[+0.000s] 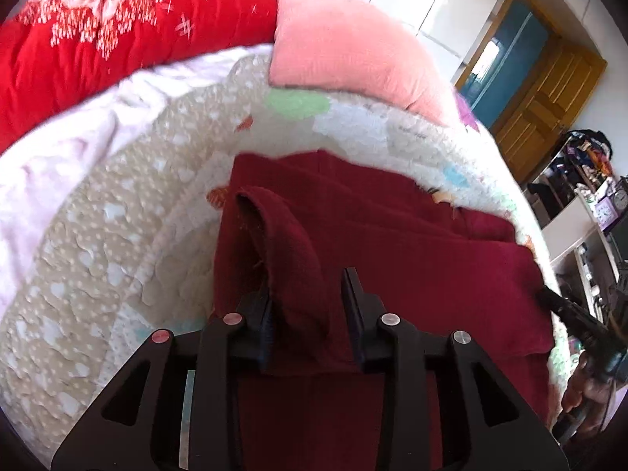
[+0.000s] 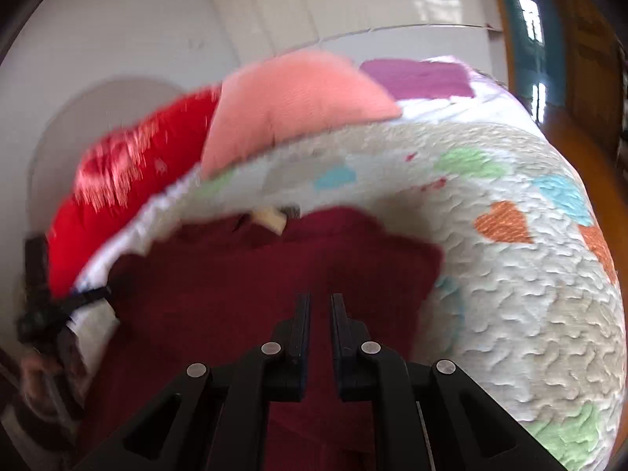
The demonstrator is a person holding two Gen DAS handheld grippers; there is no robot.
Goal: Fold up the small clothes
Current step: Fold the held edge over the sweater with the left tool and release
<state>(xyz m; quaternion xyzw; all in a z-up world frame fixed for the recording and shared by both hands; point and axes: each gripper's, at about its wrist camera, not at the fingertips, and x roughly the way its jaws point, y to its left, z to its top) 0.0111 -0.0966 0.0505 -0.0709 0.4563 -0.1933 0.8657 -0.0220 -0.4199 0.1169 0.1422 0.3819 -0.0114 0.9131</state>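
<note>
We have the dark red garment [image 1: 392, 235] spread on the bed's quilt [image 1: 117, 235], running away ahead of both tools. Our left tool [image 1: 310, 298] stands parted, a raised fold of the cloth between its fingers, seemingly loose. Our right tool [image 2: 318, 310], narrowly parted and empty, hovers over the garment's near edge, so left looks nearer for the fold.
</note>
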